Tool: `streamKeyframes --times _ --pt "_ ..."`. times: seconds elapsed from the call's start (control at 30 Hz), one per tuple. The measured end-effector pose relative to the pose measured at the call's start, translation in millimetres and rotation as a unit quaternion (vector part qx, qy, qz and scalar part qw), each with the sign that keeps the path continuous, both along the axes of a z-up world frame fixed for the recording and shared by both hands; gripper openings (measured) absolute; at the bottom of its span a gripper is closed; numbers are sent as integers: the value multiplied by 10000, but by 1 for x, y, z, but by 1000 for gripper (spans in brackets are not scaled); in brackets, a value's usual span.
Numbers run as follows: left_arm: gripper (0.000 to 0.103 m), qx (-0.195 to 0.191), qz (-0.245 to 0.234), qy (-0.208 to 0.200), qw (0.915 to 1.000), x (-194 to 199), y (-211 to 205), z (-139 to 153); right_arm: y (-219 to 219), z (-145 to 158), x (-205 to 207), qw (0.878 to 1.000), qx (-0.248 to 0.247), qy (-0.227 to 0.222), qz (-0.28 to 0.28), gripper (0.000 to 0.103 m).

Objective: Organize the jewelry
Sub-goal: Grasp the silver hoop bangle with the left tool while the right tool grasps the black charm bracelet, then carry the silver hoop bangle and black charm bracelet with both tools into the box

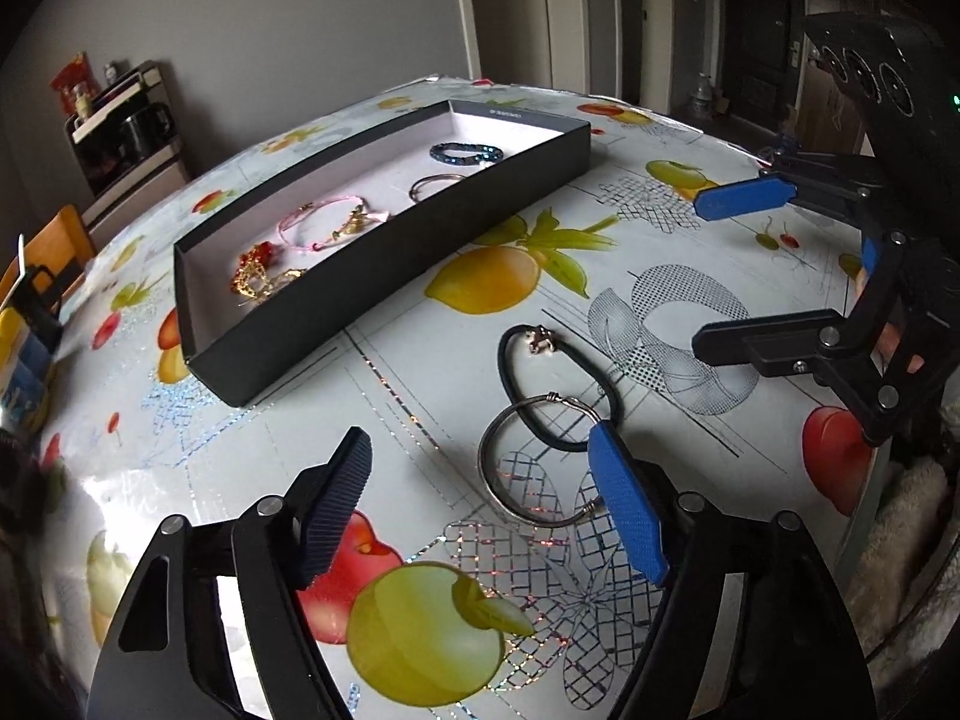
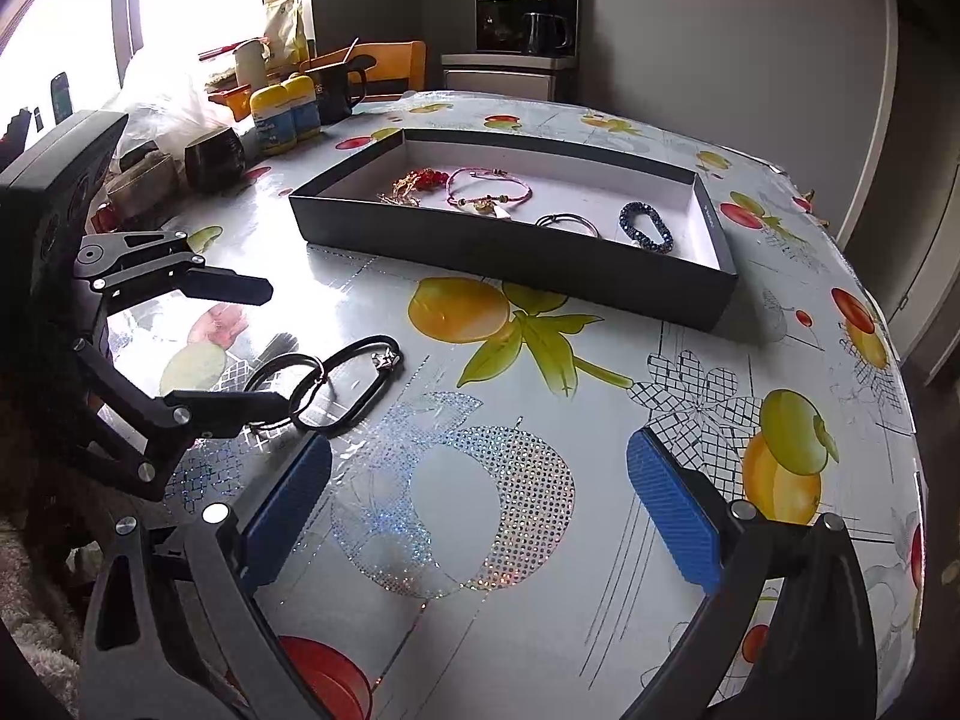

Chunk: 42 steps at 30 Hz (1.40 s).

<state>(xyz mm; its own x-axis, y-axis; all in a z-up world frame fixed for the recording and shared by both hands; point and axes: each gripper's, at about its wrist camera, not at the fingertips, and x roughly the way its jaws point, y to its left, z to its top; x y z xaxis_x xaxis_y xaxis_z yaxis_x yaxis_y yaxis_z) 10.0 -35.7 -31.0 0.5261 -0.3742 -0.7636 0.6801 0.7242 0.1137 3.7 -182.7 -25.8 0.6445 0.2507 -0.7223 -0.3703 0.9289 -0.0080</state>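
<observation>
A: From the left wrist camera, what is under the left gripper point(image 1: 480, 510)?

B: A silver bangle point(image 1: 528, 462) lies flat on the table point(image 1: 420, 372), overlapping a black cord bracelet point(image 1: 561, 384) with a small metal charm; the blue pad point(image 1: 627, 510) sits at the bangle's right edge, the dark pad well to its left; the jaws are released and grasp nothing yet.

A: How will the bangle handle?

B: I judge it stiff, light and slick on the glossy cloth; a pinch across the thin rim may skid, so take it on the plain arc away from the wrapped ends; the cord is soft and could drag along.

A: And from the right wrist camera?

B: The right gripper point(image 2: 480, 504) hangs over bare table, jaws wide, nothing between them; the bangle point(image 2: 282, 378) and cord bracelet point(image 2: 354, 384) lie to its left beside the left gripper point(image 2: 270, 348); the black box point(image 2: 510, 246) beyond already holds a pink string bracelet point(image 2: 489, 186), a blue beaded bracelet point(image 2: 645, 225) and other pieces.
</observation>
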Motion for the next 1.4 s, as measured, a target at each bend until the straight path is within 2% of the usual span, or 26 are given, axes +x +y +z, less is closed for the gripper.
streamKeyframes --times 0.27,0.43,0.47,0.5,0.53,0.63,0.73,0.83,0.9,1.17,1.3,1.4 --pt "78 -245 -291 119 9992 -10 1 9 0 2 -2 10000 -1 -23 3 97" --pt "77 -34 -387 213 9990 -11 -9 -2 -1 2 -2 10000 -4 -2 -39 97" --pt "70 -60 -424 238 9988 -11 -9 -3 -2 1 -1 10000 14 17 -48 97" --pt "54 -139 -470 299 9984 -11 -9 -2 -2 1 -1 10000 36 38 -45 97" --pt "50 -182 -485 342 9981 -10 -8 -2 -2 1 -1 10000 57 61 -36 97" --pt "50 -95 -339 210 9992 -10 -4 -1 1 1 1 9998 147 138 -16 97" --pt "50 -170 -224 160 9995 -9 5 3 6 5 3 9994 299 164 13 97" --pt "50 -208 -113 77 9997 -7 12 9 16 7 8 9994 289 195 65 88" --pt "50 -198 -20 21 9998 -5 16 11 22 8 13 9995 235 202 57 76" --pt "50 -244 203 -36 9995 4 31 12 51 -5 32 9989 -212 375 194 42" --pt "50 -304 219 -18 9993 5 34 11 58 -11 41 9983 -338 445 150 31" --pt "50 -351 224 -10 9991 4 37 11 60 -13 45 9982 -363 450 156 27"
